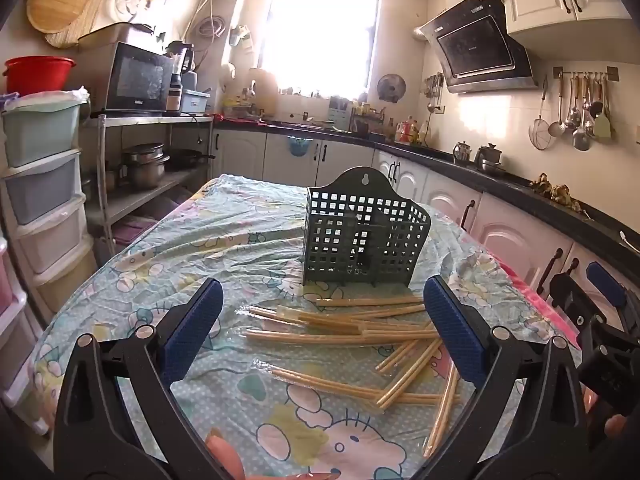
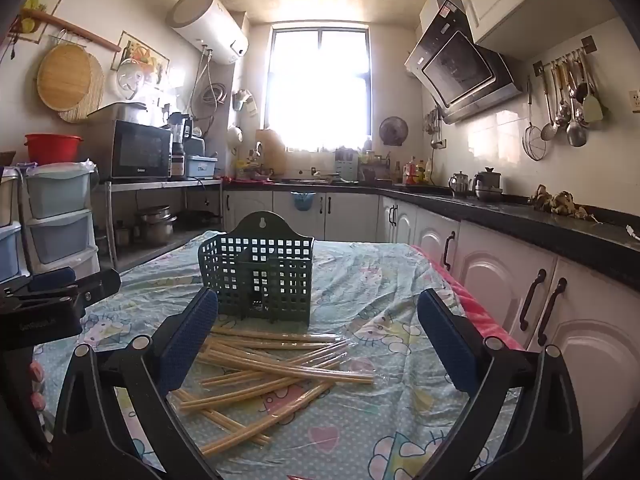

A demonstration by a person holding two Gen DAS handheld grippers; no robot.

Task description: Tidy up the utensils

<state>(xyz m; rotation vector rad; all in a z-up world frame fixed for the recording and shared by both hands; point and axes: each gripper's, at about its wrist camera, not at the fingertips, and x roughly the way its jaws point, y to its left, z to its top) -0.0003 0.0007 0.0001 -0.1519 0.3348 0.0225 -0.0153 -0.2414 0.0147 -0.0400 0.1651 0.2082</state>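
Note:
A dark green perforated utensil holder (image 1: 362, 236) (image 2: 258, 276) stands upright on the table, with nothing visible inside it. Just in front of it lies a loose heap of wrapped wooden chopsticks (image 1: 360, 340) (image 2: 272, 372), crossing each other. My left gripper (image 1: 322, 330) hovers open above the table, the heap showing between its blue pads. To its right hovers my right gripper (image 2: 318, 338) (image 1: 600, 300), also open, with the heap below its left finger. Neither gripper touches anything.
The table (image 1: 180, 248) carries a wrinkled cartoon-print cloth under clear plastic. White cabinets (image 2: 560, 304) under a black counter run close along its right side. Stacked plastic drawers (image 1: 44, 200) and a metal shelf with pots (image 1: 148, 168) stand to the left.

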